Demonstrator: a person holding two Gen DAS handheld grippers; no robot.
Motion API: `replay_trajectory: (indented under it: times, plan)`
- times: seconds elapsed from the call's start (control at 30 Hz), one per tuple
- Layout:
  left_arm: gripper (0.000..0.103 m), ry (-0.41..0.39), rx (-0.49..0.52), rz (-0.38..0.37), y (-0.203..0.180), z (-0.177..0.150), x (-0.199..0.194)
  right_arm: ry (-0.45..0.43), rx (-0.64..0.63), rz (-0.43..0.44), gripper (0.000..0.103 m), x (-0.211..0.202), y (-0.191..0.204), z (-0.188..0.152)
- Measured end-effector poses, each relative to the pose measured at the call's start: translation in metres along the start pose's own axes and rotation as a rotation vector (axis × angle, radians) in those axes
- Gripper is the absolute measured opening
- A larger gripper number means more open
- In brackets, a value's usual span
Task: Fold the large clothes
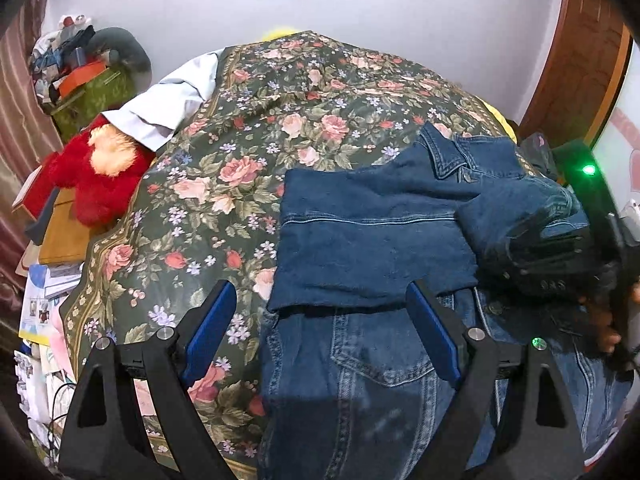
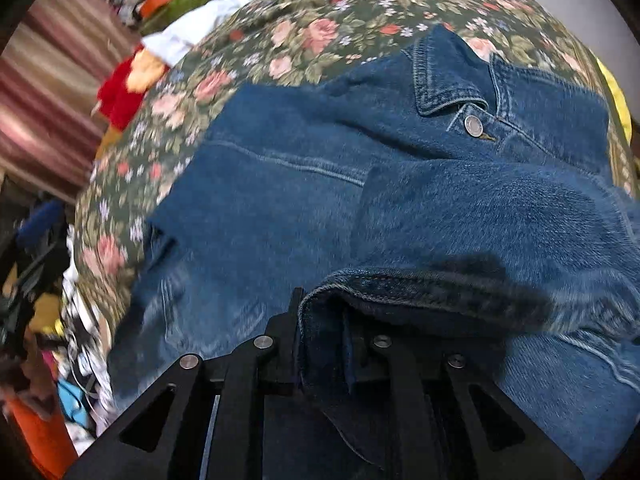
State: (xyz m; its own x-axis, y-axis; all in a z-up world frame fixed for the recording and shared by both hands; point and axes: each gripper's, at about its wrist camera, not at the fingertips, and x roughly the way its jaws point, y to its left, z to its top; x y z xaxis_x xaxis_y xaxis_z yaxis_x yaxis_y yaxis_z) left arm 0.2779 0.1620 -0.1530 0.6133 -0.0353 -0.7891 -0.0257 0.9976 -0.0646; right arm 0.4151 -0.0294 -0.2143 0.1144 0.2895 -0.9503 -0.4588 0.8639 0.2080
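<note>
A blue denim jacket (image 1: 372,240) lies front up on the floral bedspread (image 1: 240,140), collar (image 1: 444,152) toward the wall. One sleeve (image 1: 360,216) is folded flat across its chest. My left gripper (image 1: 320,292) hangs open over the jacket's lower left part, with nothing between its blue pads (image 1: 212,328). My right gripper (image 2: 320,312) is shut on the cuff (image 2: 400,284) of the other sleeve and holds it over the jacket (image 2: 280,200) below the collar (image 2: 440,80). In the left wrist view the right gripper (image 1: 552,256) shows blurred at the right edge.
A red plush toy (image 1: 92,184) and a light blue garment (image 1: 168,100) lie at the bed's far left. Piled boxes and papers (image 1: 48,288) crowd the left side. A wooden door (image 1: 580,60) stands at the right. The bedspread's far half is bare.
</note>
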Motion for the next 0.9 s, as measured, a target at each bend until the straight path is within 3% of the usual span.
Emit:
replay_trajectory:
  times: [0.1, 0.2, 0.33, 0.47, 0.63, 0.73, 0.83, 0.9]
  plan:
    - [0.087, -0.021, 0.028, -0.021, -0.016, 0.004, -0.003, 0.017, 0.006, 0.025, 0.012, -0.012, -0.002, -0.011]
    - [0.087, -0.027, 0.062, -0.029, -0.033, 0.010, -0.004, 0.010, 0.037, 0.106, 0.012, -0.034, -0.014, -0.030]
    - [0.087, -0.033, 0.108, -0.048, -0.059, 0.024, -0.005, -0.066, 0.069, 0.149, 0.012, -0.072, -0.034, -0.053]
    - [0.087, -0.041, 0.177, -0.088, -0.101, 0.043, -0.003, -0.204, 0.083, 0.037, 0.012, -0.116, -0.061, -0.074]
    - [0.088, -0.005, 0.302, -0.157, -0.161, 0.059, 0.021, -0.336, 0.104, -0.193, 0.012, -0.159, -0.100, -0.100]
    - [0.088, 0.072, 0.352, -0.196, -0.189, 0.061, 0.052, -0.336, 0.119, -0.267, 0.012, -0.163, -0.121, -0.111]
    - [0.088, 0.174, 0.347, -0.180, -0.209, 0.061, 0.092, -0.271, 0.154, -0.233, 0.012, -0.145, -0.142, -0.124]
    - [0.086, 0.177, 0.348, -0.138, -0.219, 0.063, 0.107, -0.217, 0.161, -0.234, 0.012, -0.122, -0.151, -0.128]
